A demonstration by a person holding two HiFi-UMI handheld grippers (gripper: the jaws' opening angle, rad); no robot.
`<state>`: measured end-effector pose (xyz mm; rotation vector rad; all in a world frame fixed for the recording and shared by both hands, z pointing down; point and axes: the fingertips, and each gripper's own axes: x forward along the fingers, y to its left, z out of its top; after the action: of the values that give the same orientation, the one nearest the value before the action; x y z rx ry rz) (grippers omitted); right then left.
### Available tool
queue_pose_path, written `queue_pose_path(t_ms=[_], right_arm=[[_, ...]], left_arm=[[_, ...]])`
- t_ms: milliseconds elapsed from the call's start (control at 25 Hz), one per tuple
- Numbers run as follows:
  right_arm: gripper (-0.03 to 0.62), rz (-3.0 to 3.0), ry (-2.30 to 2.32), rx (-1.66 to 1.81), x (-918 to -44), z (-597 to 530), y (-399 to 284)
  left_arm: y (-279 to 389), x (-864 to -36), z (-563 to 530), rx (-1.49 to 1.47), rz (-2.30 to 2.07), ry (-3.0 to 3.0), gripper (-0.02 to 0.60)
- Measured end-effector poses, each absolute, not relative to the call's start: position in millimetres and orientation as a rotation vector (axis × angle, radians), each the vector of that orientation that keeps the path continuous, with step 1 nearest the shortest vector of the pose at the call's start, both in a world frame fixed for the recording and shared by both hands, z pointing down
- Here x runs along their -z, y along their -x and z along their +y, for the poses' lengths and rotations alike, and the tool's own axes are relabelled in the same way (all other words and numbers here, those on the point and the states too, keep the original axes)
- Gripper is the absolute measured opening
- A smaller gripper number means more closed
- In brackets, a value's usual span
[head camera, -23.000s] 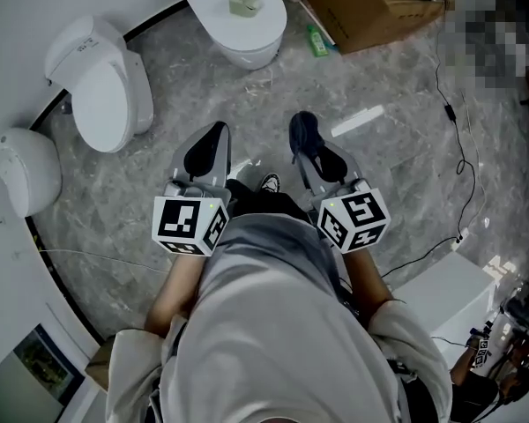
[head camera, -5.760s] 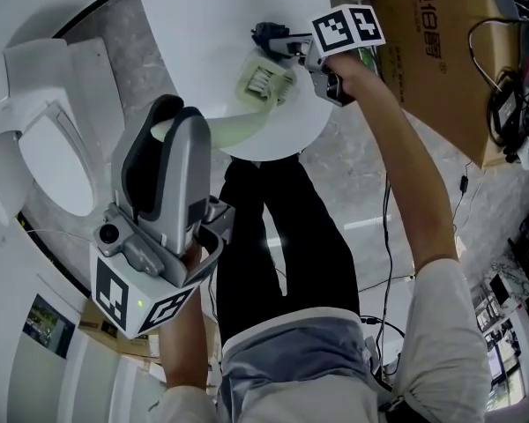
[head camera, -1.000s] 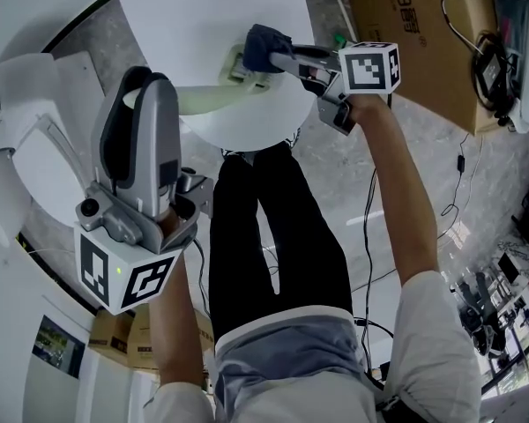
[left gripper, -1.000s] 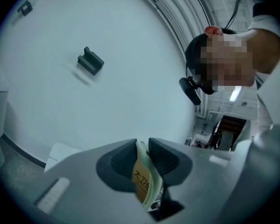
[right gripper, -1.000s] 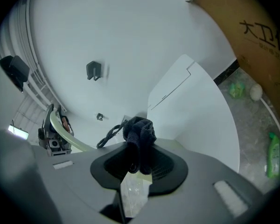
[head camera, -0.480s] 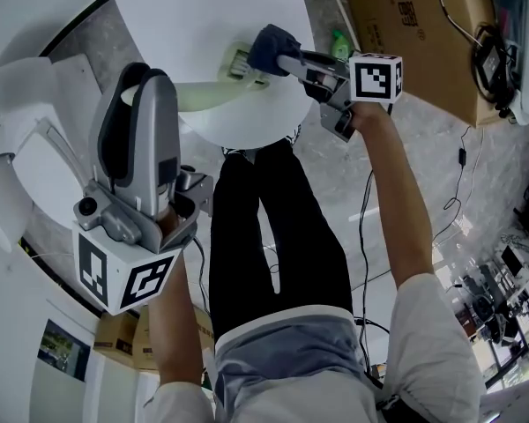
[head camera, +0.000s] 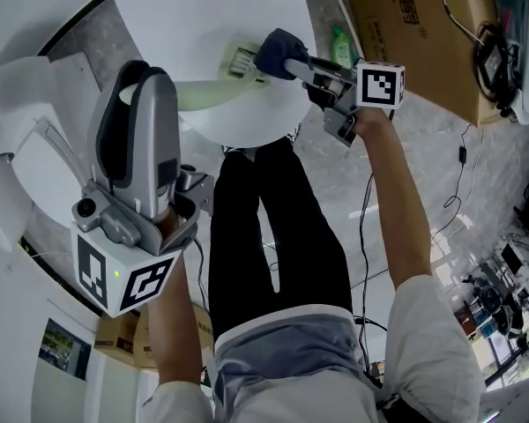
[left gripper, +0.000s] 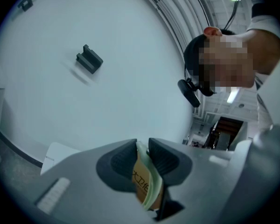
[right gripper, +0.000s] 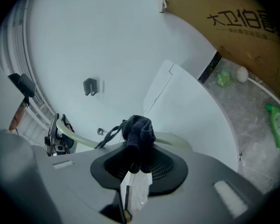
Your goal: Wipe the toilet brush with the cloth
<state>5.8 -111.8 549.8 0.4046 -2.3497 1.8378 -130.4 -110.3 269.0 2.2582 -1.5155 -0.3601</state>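
A: Left claw status?
B: The left gripper [head camera: 141, 76] is seen nearest, pointed up. Its jaws are closed tight on the handle of the pale green plastic toilet brush [head camera: 210, 94]. A tan printed label [left gripper: 139, 181] is pinched in with the handle.
A: Brush location?
B: The handle runs from the left jaws off to the right, over the closed white toilet lid [head camera: 203, 16]. The head end sits farthest from the left claw. Whether the lid is touched cannot be told.
A: Right claw?
B: The right gripper [head camera: 293, 62] is held farther out, with the arm extended. Its jaws are clamped on a bunched dark blue cloth [head camera: 278, 49], and a loose thread is seen hanging off the bundle.
A: Cloth on the brush?
B: In the head view the cloth is set against the right edge of the brush head.
A: Beyond that?
B: A green plastic bottle [head camera: 341, 48] is seen on the grey marbled floor [head camera: 406, 148], just beside a brown printed cardboard box [head camera: 423, 42].
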Motion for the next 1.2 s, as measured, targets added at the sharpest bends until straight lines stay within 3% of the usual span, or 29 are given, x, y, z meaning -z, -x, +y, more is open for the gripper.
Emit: queue_pose_path(t_ms=[400, 920, 1200], right_arm=[[0.078, -2.255, -0.509, -1.805, -575.5, -89.6, -14.6], [0.078, -2.123, -1.014, -1.643, -578.3, -76.6, -0.5], [0.078, -2.126, -1.021, -1.788, -570.5, -70.2, 16.1]], left_arm=[[129.6, -268.9, -111.3, 0.366, -1.524, -2.259, 0.0], [129.2, -268.8, -109.2, 0.369, -1.527, -2.259, 0.0], [128.8, -267.6, -105.5, 0.373, -1.526, -2.26, 0.0]])
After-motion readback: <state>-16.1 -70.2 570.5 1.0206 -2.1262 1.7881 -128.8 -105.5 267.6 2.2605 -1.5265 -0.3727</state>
